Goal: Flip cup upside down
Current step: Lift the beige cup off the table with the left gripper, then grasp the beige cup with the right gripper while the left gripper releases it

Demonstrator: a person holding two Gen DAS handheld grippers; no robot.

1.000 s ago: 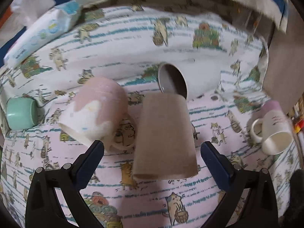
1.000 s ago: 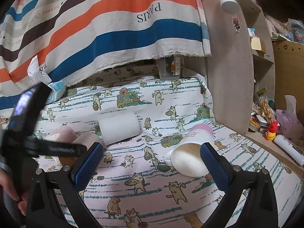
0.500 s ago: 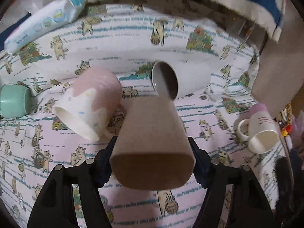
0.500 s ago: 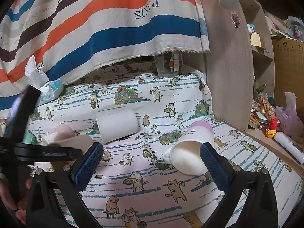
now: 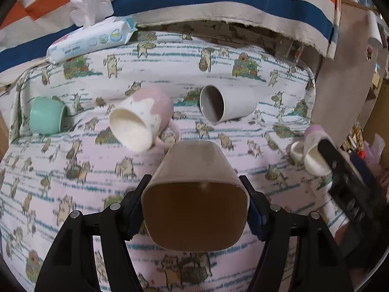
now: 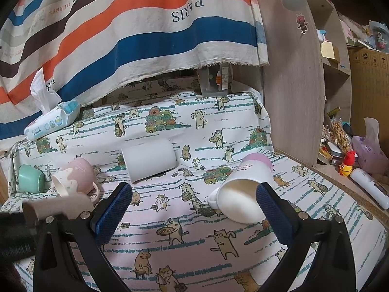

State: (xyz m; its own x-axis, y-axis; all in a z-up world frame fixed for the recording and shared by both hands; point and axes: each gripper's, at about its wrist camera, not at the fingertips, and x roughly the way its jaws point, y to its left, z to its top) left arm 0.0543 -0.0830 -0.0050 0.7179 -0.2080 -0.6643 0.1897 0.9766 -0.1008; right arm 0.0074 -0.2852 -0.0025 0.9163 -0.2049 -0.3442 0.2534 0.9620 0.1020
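My left gripper [image 5: 195,209] is shut on a tan, square-sided cup [image 5: 194,187], held above the cat-print cloth with its open mouth tipped toward the camera. The same cup [image 6: 58,204] shows blurred at the lower left of the right wrist view. My right gripper [image 6: 194,209] is open and empty, hovering over the cloth, with a white and pink mug [image 6: 245,189] lying on its side just beyond its right finger.
A pink and white mug [image 5: 143,119], a grey cup [image 5: 226,104] and a mint green cup [image 5: 47,118] lie on their sides on the cloth. A wipes pack [image 5: 92,39] lies at the back. A wooden shelf panel [image 6: 291,85] stands at the right.
My left gripper closed on the tan cup, lifted it off the cloth and tipped its mouth toward the camera. My right gripper stayed open and barely moved.
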